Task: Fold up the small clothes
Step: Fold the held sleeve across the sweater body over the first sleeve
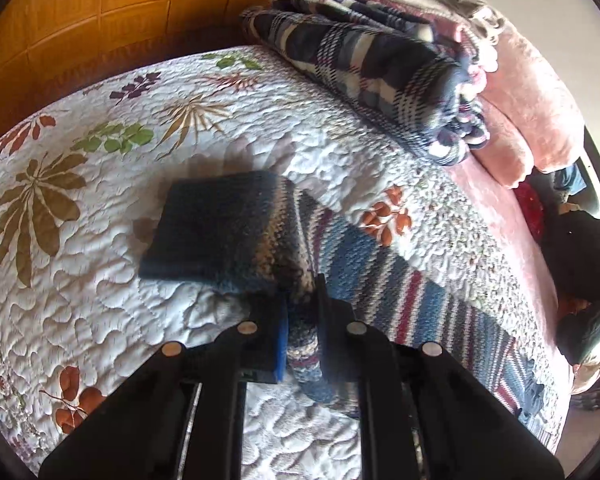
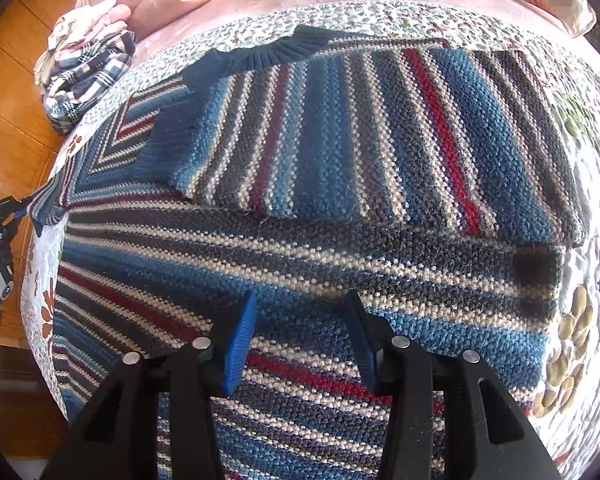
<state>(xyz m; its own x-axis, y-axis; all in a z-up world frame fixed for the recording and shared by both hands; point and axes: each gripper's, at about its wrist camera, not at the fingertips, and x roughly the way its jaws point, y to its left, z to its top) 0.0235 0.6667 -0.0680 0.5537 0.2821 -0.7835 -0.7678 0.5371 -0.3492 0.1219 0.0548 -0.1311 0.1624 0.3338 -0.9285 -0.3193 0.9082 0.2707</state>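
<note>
Left wrist view: the left gripper (image 1: pixel 302 312) points down and forward over the quilted bedspread (image 1: pixel 100 280), fingers pinched on a bunched sleeve of the striped sweater (image 1: pixel 380 280). The sleeve's dark blue cuff end (image 1: pixel 216 228) hangs past the fingertips, lifted above the quilt and blurred. The part of the sleeve between the fingers is mostly hidden.

Right wrist view: the right gripper (image 2: pixel 302 320) hovers low over the sweater body (image 2: pixel 300 260), blue-padded fingers (image 2: pixel 238 344) spread apart with nothing between them. The sweater lies flat on the bed, knitted in blue, grey, cream and red stripes; the other sleeve is folded across its chest. Its lower hem is cut off by the frame. Folded plaid blankets (image 1: pixel 380 68) sit at the bed's far end.
</note>
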